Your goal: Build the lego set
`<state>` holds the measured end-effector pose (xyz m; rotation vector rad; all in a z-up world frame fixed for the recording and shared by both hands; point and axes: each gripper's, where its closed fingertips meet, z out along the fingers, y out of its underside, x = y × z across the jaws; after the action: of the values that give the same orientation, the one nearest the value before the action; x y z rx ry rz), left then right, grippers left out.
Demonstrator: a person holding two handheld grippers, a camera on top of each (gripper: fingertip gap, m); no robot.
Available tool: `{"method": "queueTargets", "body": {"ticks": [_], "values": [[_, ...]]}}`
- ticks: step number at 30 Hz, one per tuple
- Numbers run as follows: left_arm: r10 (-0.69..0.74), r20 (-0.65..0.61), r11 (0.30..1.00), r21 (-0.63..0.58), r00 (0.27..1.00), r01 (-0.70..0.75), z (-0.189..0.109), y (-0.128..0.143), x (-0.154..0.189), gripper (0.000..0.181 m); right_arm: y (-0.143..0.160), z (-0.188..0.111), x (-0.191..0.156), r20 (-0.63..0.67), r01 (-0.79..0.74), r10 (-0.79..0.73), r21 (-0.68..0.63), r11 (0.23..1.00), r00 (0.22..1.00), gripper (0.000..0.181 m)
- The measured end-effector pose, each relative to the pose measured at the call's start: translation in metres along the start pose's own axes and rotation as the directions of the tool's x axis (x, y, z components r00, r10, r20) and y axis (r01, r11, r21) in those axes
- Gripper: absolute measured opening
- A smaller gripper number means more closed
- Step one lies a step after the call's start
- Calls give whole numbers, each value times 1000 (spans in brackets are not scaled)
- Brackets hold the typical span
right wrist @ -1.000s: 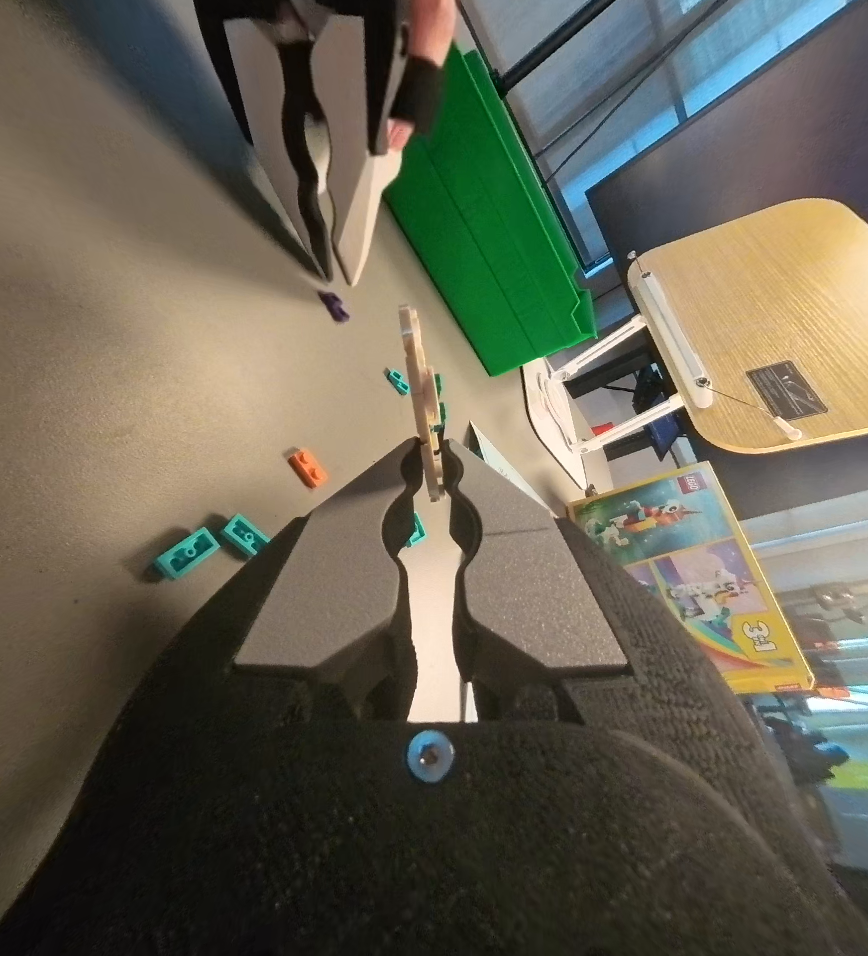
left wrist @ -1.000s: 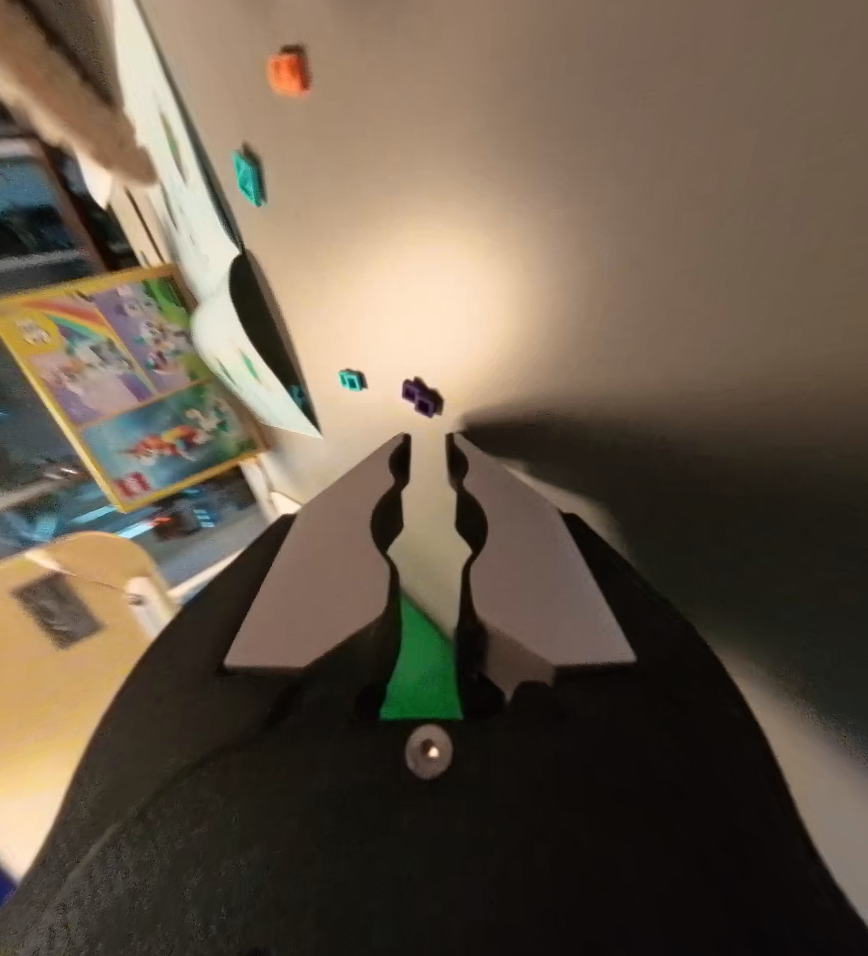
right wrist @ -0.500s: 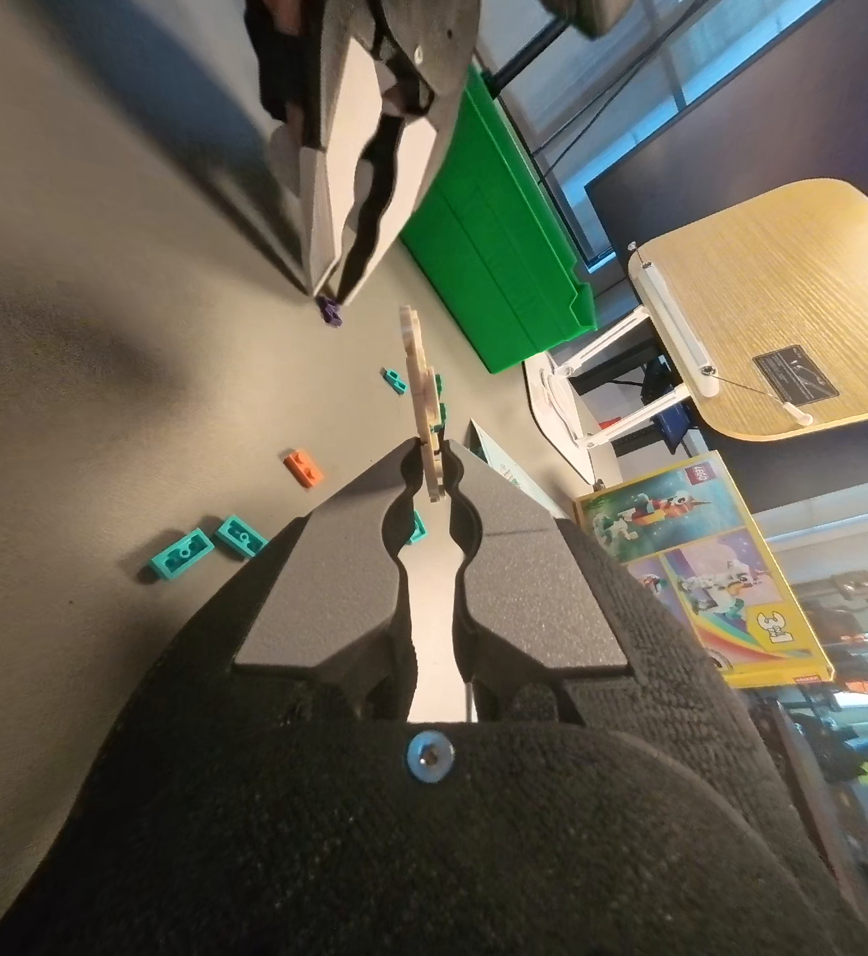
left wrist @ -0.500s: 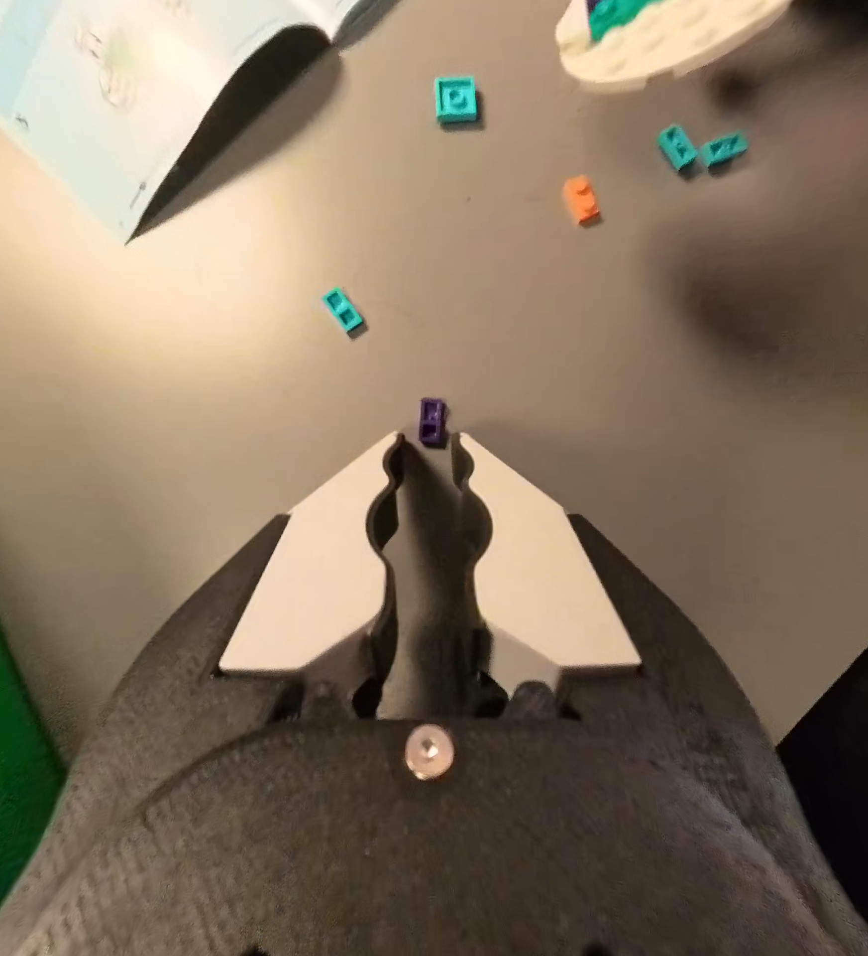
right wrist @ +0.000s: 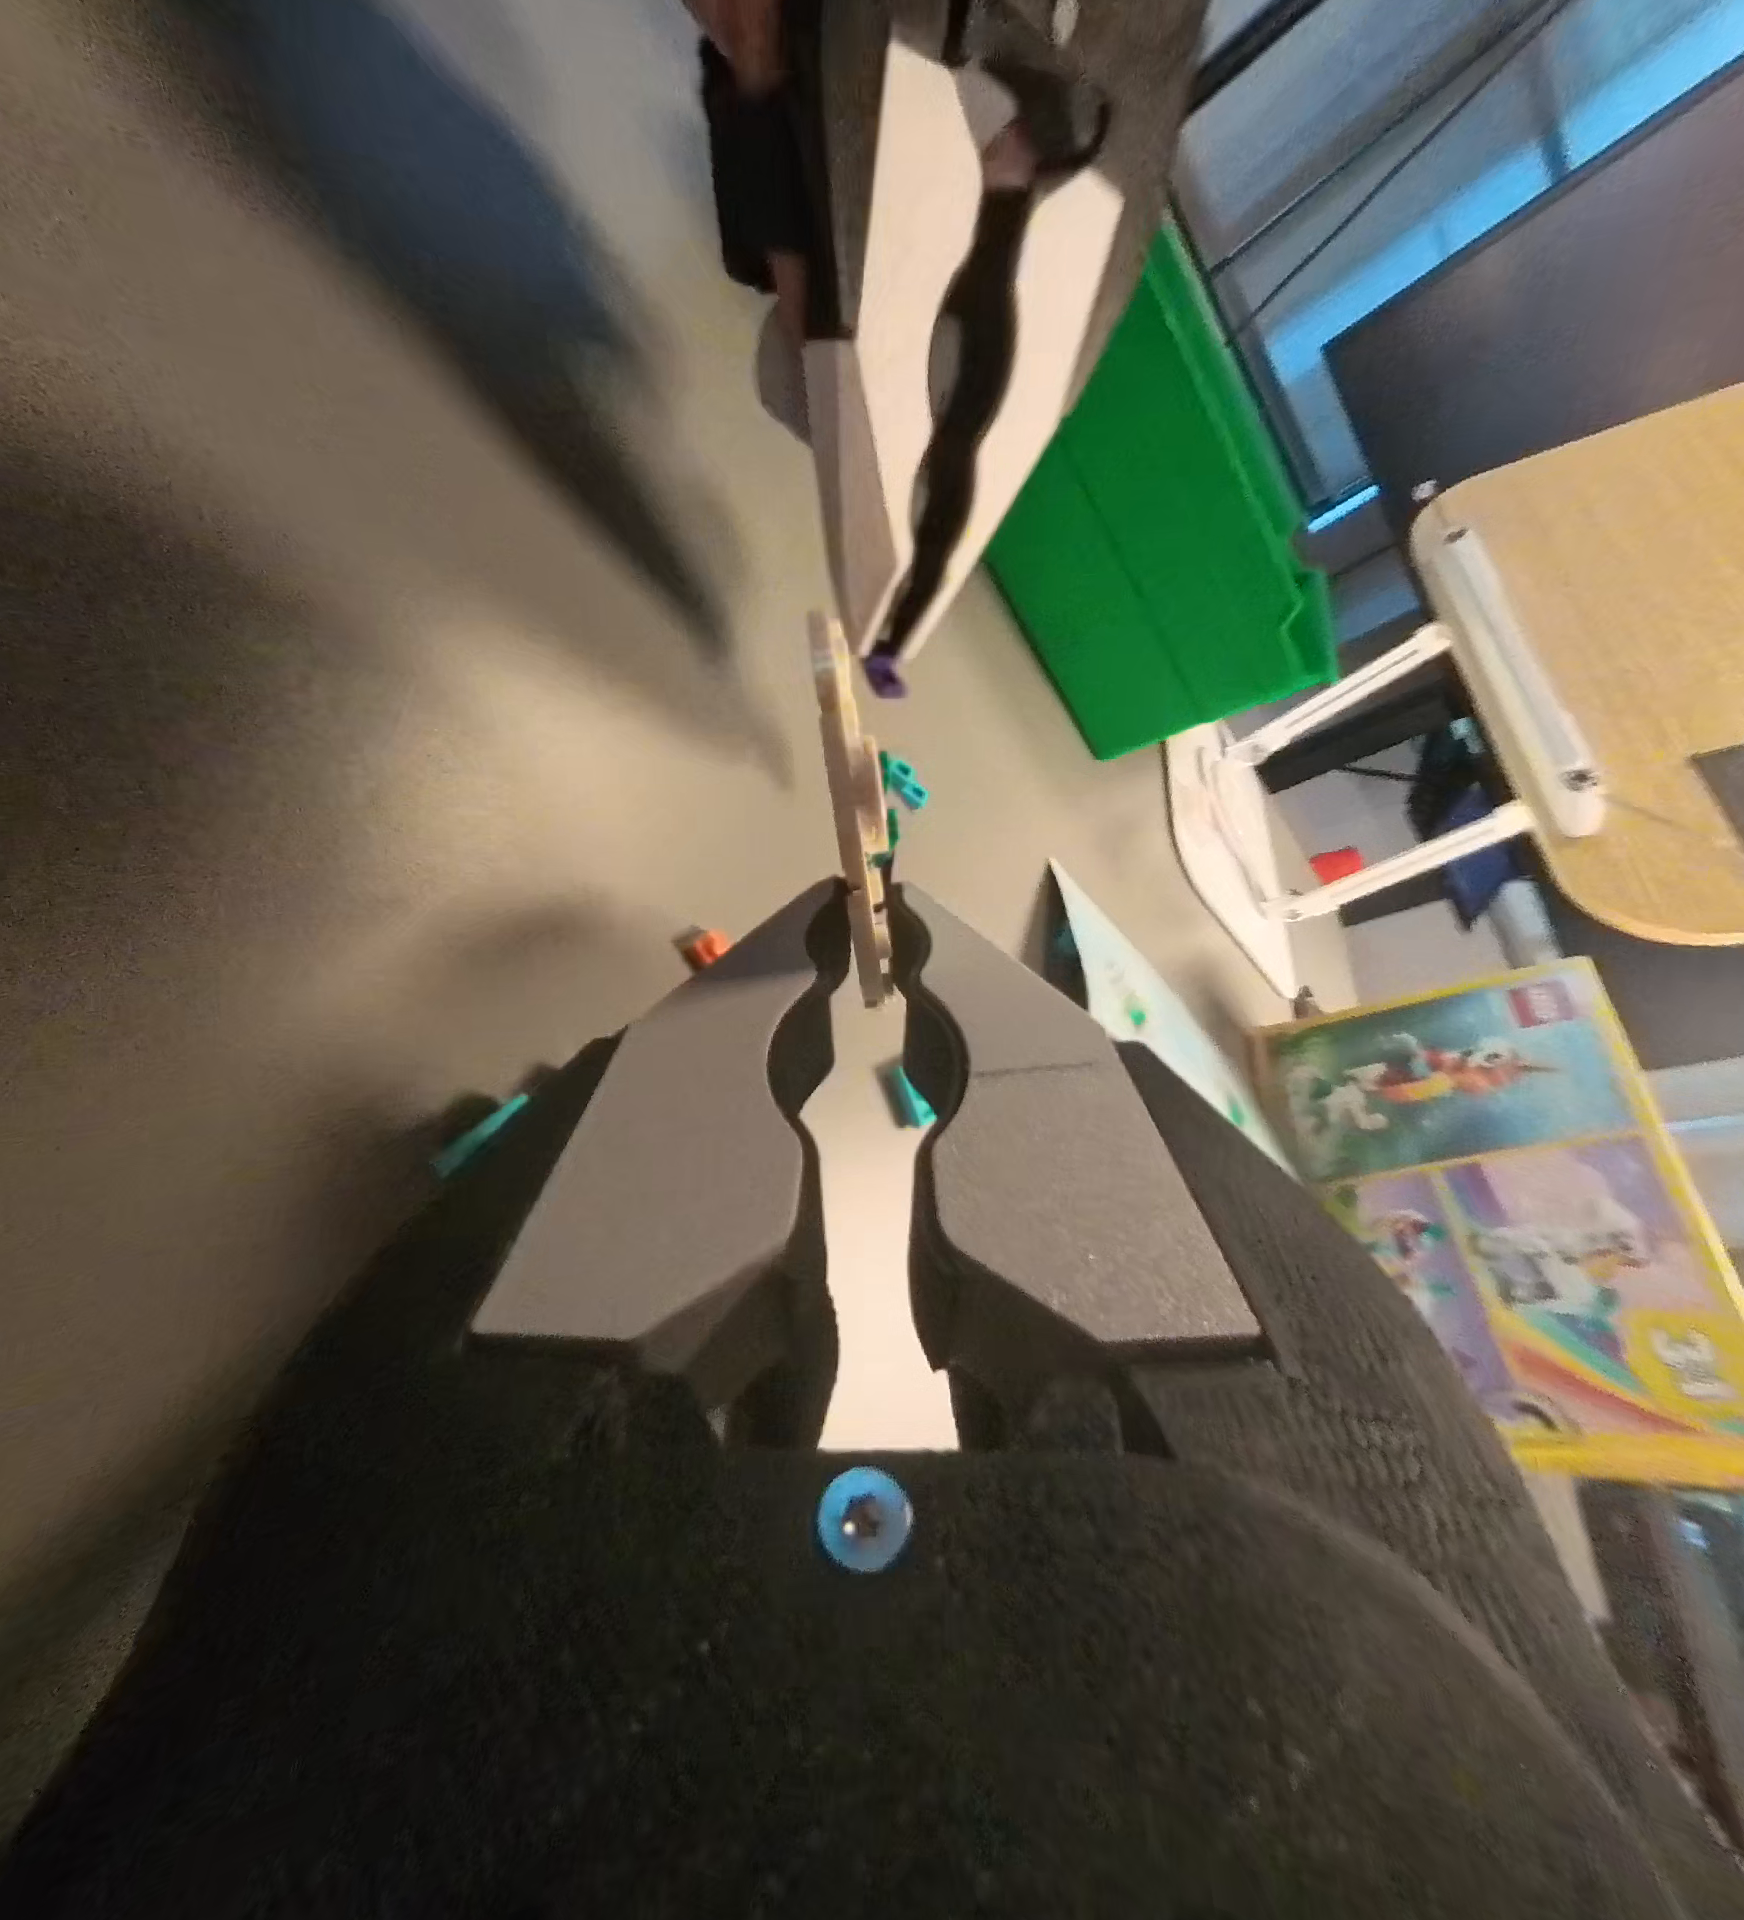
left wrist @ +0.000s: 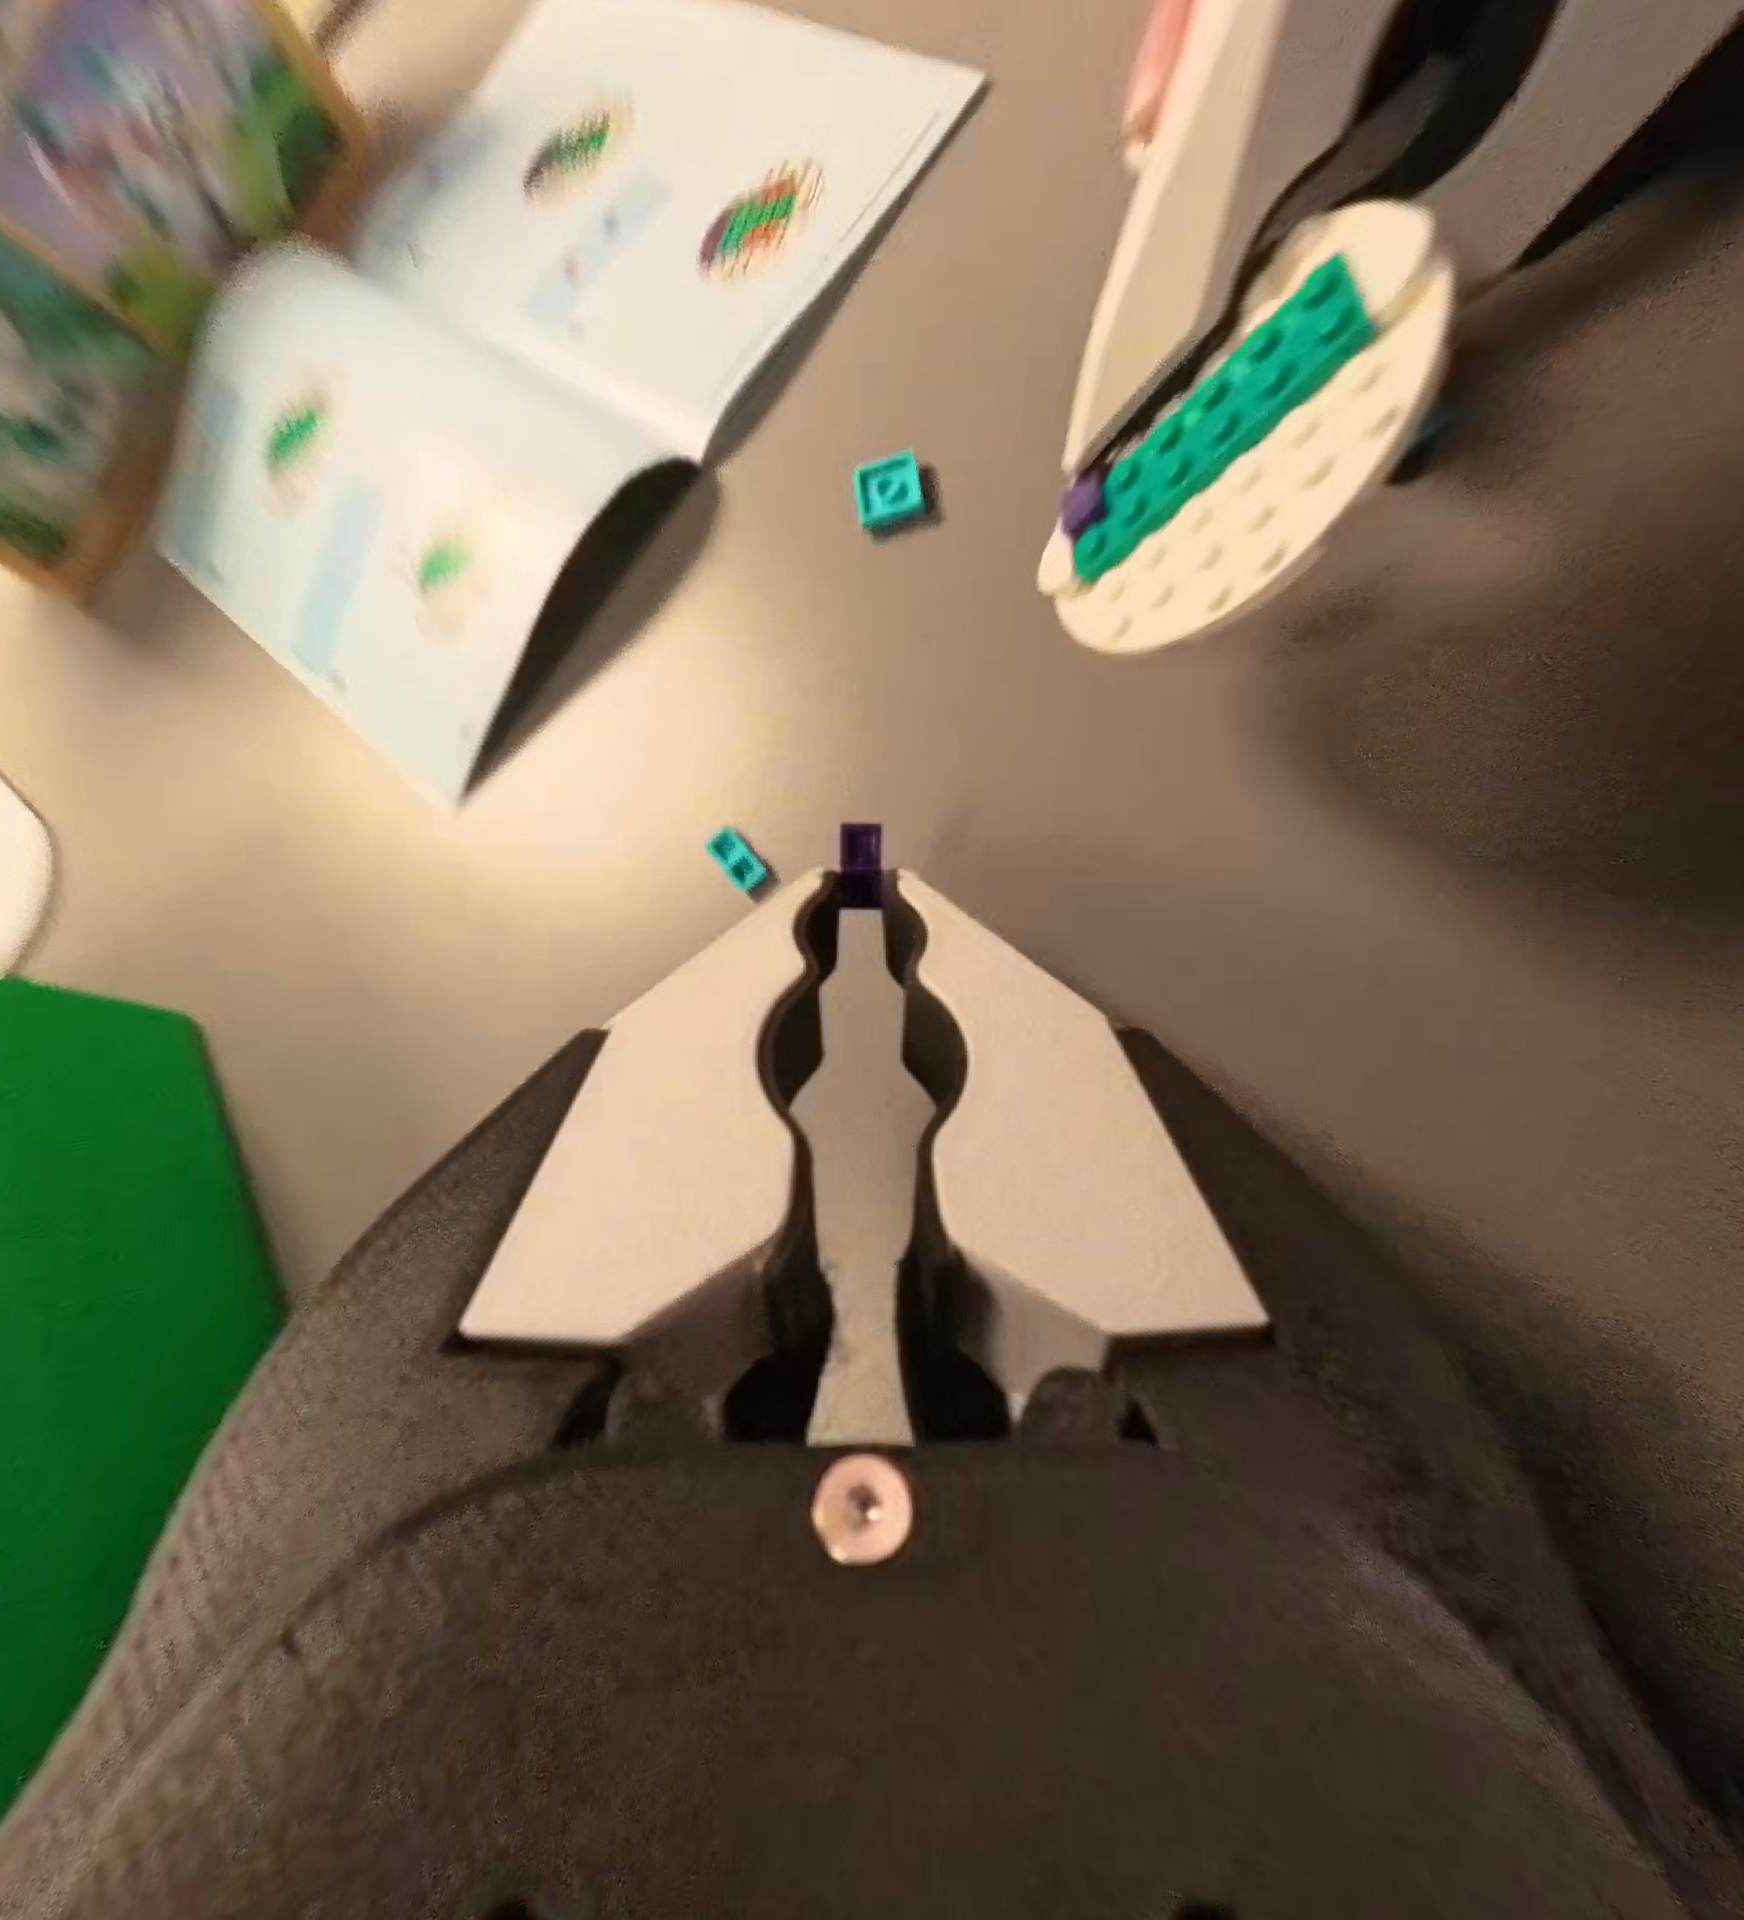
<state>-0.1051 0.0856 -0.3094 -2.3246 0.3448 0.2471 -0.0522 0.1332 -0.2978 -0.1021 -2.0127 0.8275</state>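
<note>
Left gripper (left wrist: 860,891) pinches a tiny purple lego piece (left wrist: 861,862) by its tips, right beside the round cream studded plate (right wrist: 852,800) clamped edge-on in the right gripper (right wrist: 866,925). Thin hold (barely any purchase), so pressing it on crooked could pop it loose, imo.

The left gripper (left wrist: 860,878) pinches a purple brick (left wrist: 860,860) at its fingertips. The right gripper (right wrist: 868,914) clamps a round cream plate (right wrist: 852,800) edge-on between its tips.
</note>
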Motion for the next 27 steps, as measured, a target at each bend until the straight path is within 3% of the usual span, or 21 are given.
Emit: {"method": "queueTargets", "body": {"ticks": [1, 6, 9, 14, 20, 25, 27], "values": [[84, 29, 996, 2, 996, -84, 1, -5, 2, 7, 0, 1, -4, 34, -22, 22, -5, 1000, 999, 5], [415, 172, 909, -35, 894, -415, 5, -17, 8, 7, 0, 7, -12, 124, -140, 144, -45, 989, 982, 5], [592, 275, 805, -151, 758, -574, 7, -12, -1, 7, 1, 10, -12, 126, -159, 167, -70, 985, 978, 4], [905, 300, 408, -418, 301, -811, 8, 4, -15, 7, 3, 12, -14, 125, -138, 148, -84, 987, 981, 4], [985, 110, -65, -474, -133, -878, 8, 16, -20, 7, 4, 11, -8, 98, -149, 156, -68, 986, 983, 4], [933, -20, -338, -390, -359, -857, 6, 24, -17, 7, 3, 9, -4, 78, -160, 164, -54, 986, 983, 4], [907, -67, -415, -319, -417, -852, 5, 31, -12, 7, 3, 8, -2, 72, -161, 165, -51, 986, 984, 4]]}}
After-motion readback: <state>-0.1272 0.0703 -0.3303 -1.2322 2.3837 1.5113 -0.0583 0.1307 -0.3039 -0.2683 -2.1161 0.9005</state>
